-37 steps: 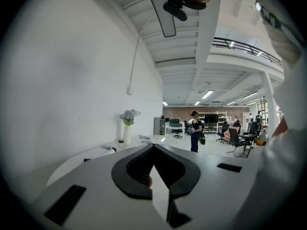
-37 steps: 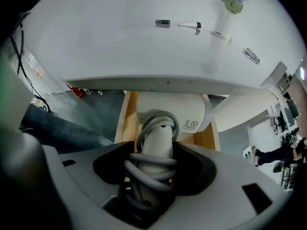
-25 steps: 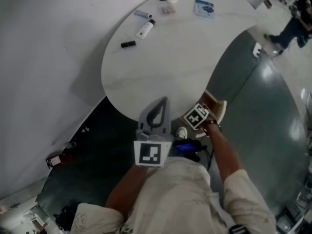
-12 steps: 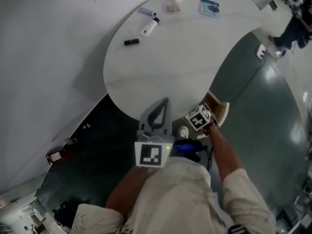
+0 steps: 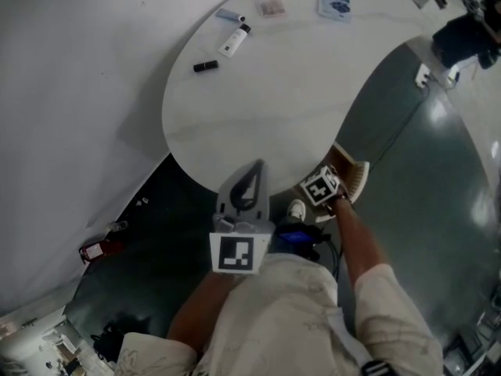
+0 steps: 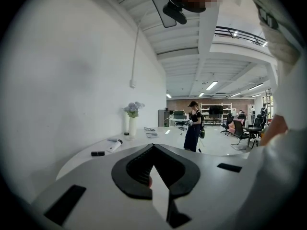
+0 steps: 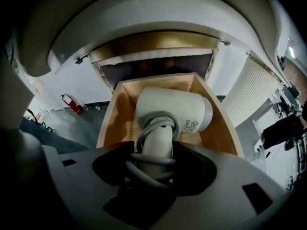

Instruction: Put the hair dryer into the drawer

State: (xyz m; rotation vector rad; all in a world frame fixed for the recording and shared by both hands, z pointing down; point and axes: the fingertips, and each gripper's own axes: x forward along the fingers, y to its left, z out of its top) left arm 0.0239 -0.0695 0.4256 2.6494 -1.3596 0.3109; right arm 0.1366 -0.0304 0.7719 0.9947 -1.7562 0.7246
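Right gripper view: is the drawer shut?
No, the drawer stands pulled out, and the right gripper holds the hair dryer over it.

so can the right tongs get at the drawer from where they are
Probably yes. The drawer stands pulled open below the table edge, the right tongs hold the hair dryer by its handle above it, and the left tongs are over the table, out of the way.

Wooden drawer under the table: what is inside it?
A white hair dryer, cord wound round its handle, held by the right tool between the side walls of the open wooden drawer. The drawer floor under it is covered.
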